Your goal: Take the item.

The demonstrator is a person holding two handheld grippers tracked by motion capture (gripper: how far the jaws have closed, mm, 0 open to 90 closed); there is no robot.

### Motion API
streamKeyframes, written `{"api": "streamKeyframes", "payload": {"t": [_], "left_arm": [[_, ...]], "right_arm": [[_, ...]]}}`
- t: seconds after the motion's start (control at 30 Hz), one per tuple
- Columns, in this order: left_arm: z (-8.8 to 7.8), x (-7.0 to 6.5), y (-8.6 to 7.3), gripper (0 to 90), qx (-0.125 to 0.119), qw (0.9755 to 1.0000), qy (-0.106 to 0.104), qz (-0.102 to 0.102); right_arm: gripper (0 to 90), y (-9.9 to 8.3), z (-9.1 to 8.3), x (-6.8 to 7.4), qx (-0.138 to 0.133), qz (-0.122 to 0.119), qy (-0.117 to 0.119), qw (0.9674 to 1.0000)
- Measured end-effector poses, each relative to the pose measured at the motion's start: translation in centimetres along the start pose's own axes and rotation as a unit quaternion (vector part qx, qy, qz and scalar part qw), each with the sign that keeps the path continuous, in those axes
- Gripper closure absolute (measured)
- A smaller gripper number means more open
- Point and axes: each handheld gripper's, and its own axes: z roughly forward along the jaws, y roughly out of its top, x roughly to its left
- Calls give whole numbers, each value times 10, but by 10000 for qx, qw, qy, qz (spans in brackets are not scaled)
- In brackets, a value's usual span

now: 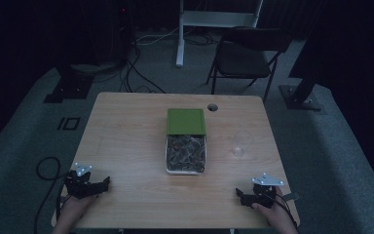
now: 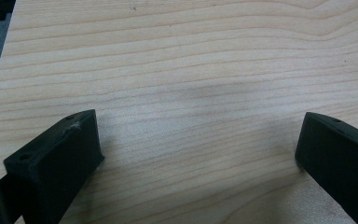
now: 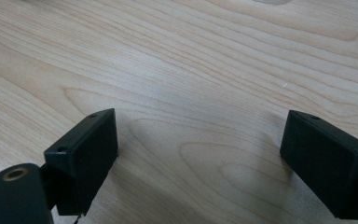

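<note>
Both at rest: left hand-held gripper (image 1: 106, 182) and right hand-held gripper (image 1: 238, 194) gape empty on the surface (image 1: 126, 146). Next, probably a reach toward twelve o'clock for the tray (image 1: 185, 170), its green lid (image 1: 185, 120) slid back.

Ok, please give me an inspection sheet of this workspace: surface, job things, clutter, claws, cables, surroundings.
Surface: light wooden table, with a round hole near the far edge.
Job's things: an open box holding mixed small items sits mid-table; its green lid lies at the box's far end. A clear glass stands to the right of the box.
Clutter: nothing seen.
Claws: left claw and right claw are low at the near corners, jaws wide apart, nothing between them, both far from the box.
Cables: a black cable loops on the floor at the left; more cables lie behind the table.
Surroundings: dim room, grey carpet, a folding chair, a white stand leg.
</note>
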Motion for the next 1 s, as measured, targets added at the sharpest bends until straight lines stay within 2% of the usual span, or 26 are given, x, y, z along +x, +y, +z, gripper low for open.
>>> {"api": "streamKeyframes", "payload": {"t": [0.77,0.9,1.0], "left_arm": [[0,0,0,5,0,10000,10,-13],[0,0,0,5,1,10000,10,-14],[0,0,0,5,-1,10000,9,-13]], "right_arm": [[111,4,4,2,-4,1,-10,10000],[114,7,7,5,-17,-64,-6,10000],[131,13,9,8,-5,-178,-124,9998]]}}
